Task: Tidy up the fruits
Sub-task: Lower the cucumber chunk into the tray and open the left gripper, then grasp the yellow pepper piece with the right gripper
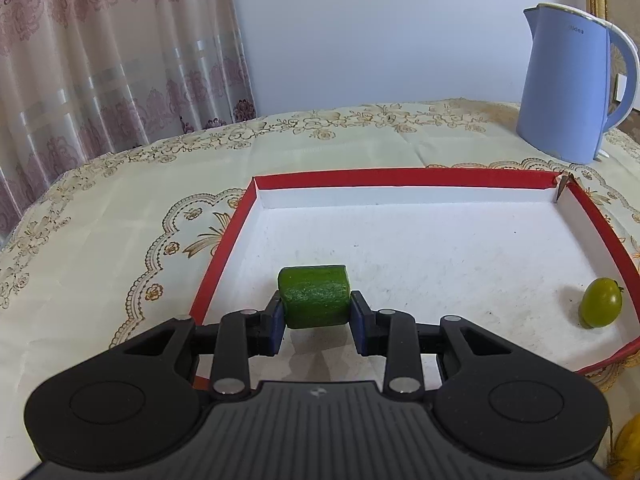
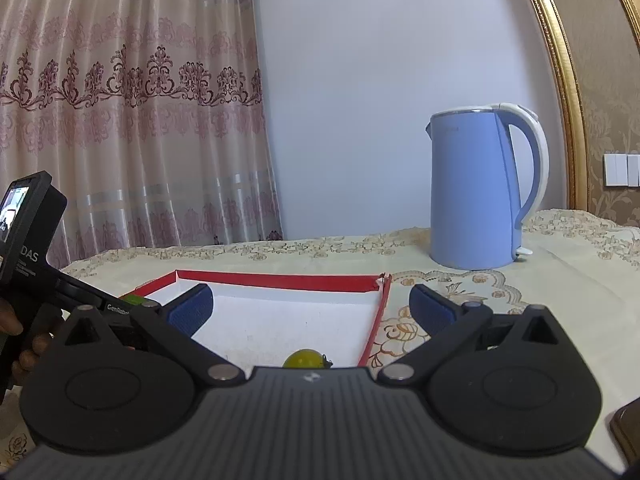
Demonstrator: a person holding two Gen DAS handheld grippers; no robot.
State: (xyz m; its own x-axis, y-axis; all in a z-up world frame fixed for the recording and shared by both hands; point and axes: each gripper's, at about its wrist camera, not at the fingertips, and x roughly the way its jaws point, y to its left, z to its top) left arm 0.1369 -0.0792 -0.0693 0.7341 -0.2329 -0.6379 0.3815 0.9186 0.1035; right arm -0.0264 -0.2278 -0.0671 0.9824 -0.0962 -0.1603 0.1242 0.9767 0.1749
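Over red tray [image 1: 400, 178], down-tilted left gripper [image 1: 316, 306] around cucumber piece [image 1: 313, 296]

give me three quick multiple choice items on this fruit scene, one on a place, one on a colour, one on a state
1. Where does the green tomato lie?
A. in the red-rimmed tray
B. on the tablecloth
C. beside the curtain

2. What colour is the kettle?
A. red
B. blue
C. black

3. What is the left gripper doing?
A. standing open and holding nothing
B. clamping the kettle handle
C. clamping a green cucumber piece

Key: 1 A, it rests on the tray's white floor near the right wall. 2 B, its body is pale blue in both views. 3 C, both blue fingers press the piece's sides.
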